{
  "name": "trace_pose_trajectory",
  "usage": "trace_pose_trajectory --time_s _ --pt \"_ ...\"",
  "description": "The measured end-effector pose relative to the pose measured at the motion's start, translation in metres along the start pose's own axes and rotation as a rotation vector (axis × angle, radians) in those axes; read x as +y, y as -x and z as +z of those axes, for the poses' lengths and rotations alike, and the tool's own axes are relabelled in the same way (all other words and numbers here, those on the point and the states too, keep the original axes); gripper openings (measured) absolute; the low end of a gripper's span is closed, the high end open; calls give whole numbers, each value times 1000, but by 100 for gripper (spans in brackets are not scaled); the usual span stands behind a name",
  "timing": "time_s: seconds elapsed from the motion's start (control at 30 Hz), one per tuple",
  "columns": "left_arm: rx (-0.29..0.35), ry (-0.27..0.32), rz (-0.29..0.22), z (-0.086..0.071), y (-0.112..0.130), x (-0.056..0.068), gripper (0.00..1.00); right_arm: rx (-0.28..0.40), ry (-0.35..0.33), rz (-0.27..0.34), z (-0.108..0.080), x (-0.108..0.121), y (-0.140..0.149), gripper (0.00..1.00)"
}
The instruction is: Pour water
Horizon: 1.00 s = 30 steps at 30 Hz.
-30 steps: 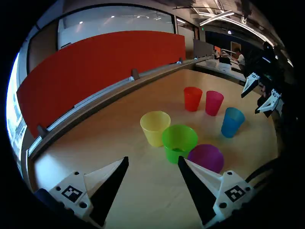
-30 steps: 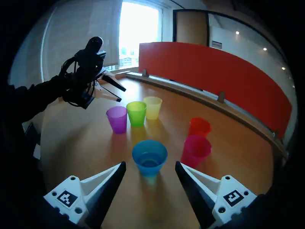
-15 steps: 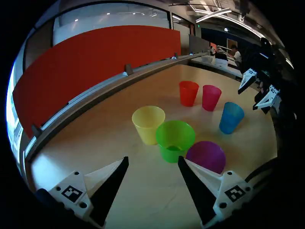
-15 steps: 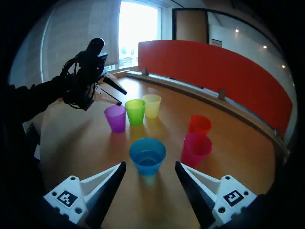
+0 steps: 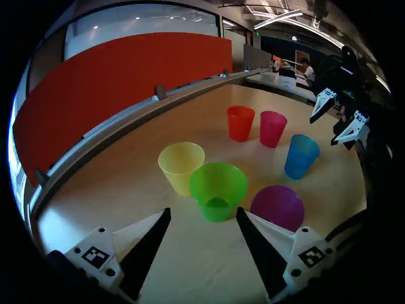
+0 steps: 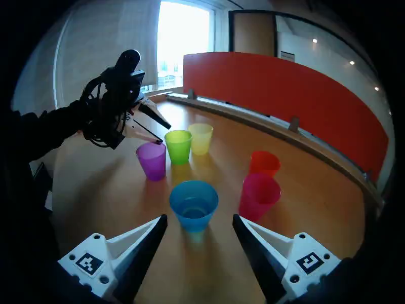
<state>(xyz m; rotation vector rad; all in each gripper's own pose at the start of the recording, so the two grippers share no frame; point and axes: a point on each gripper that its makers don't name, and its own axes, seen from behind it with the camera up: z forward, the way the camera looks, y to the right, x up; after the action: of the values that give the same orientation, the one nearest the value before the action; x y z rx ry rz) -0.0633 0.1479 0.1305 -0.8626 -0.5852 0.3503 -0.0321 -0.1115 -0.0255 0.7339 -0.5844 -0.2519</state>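
Left gripper, fingers spread, faces a green cup while right gripper, also spread, faces a blue cup on a wooden table.

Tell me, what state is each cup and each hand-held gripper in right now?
Yellow cup, upright.
Green cup, upright, maybe a little water at the bottom.
Purple cup, upright, contents unclear.
Blue cup, upright, some water inside.
Red cup, upright.
Pink cup, upright.
Left hand-held gripper, open, holding nothing.
Right hand-held gripper, open, holding nothing.
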Motion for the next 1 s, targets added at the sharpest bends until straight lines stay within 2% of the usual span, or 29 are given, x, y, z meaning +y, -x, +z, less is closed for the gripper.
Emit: trace_pose_trajectory --time_s 0.5,1.0 --pt "-9 58 10 19 -8 17 96 -4 -1 5 2 5 4 100" --pt "-27 85 33 37 -18 25 96 -8 -4 8 5 8 6 100"
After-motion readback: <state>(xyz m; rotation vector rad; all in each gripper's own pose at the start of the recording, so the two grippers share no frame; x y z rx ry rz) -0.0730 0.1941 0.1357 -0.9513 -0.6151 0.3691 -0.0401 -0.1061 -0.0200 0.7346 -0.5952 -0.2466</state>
